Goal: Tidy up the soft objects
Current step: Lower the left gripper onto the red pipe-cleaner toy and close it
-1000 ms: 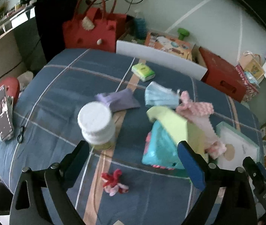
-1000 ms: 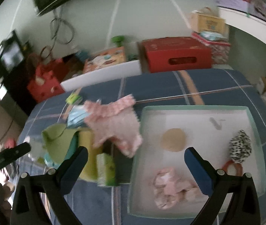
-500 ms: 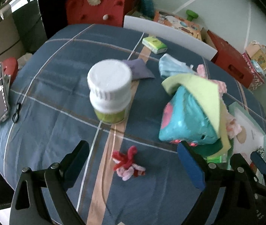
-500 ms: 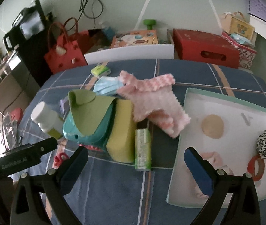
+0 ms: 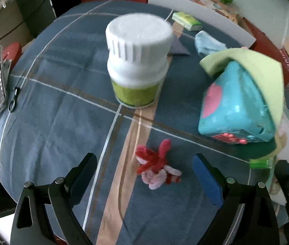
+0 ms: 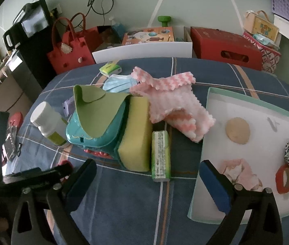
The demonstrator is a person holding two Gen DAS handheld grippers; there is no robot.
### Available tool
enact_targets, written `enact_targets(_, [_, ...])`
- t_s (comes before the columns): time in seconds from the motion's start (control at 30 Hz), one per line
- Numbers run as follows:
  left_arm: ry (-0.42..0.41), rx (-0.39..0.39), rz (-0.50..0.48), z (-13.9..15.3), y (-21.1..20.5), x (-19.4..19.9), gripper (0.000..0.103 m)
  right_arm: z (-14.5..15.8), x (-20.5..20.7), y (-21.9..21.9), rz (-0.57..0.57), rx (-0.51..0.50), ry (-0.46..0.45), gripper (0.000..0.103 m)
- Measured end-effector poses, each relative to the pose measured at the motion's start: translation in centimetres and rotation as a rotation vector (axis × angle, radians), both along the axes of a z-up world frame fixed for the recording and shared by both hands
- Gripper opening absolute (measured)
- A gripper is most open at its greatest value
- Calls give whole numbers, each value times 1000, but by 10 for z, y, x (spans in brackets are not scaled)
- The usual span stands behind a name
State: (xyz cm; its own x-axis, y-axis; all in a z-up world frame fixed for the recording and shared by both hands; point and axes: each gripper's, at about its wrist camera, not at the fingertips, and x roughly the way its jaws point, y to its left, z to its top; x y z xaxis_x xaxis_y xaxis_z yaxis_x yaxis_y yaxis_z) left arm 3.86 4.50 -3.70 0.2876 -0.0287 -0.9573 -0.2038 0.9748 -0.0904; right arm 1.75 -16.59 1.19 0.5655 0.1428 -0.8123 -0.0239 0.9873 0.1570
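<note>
a home room: red handbag (image 6: 71, 55), toy boxes (image 6: 148, 35), plaid tablecloth (image 6: 124, 204)

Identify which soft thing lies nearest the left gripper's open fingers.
The small red and pink plush toy, lying alone on the blue cloth just ahead of the left gripper; the other soft things lie farther back.

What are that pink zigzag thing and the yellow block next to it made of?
The pink zigzag cloth looks like soft fleecy knit: fuzzy ridged surface, scalloped edges, limp folds. The yellow block looks like foam sponge: matte, faintly porous faces, with a dark green layer along one side, probably a scouring pad.
</note>
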Motion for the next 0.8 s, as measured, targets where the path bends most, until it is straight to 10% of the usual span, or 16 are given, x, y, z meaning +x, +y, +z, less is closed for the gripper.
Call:
enact_targets(0.47, [4, -12, -26, -11, -15, 0, 93, -3, 7, 16, 84, 7, -33, 53])
enact_targets(0.8, [27, -8, -64, -24, -34, 7, 58, -14, 16, 25, 107, -22, -11, 37])
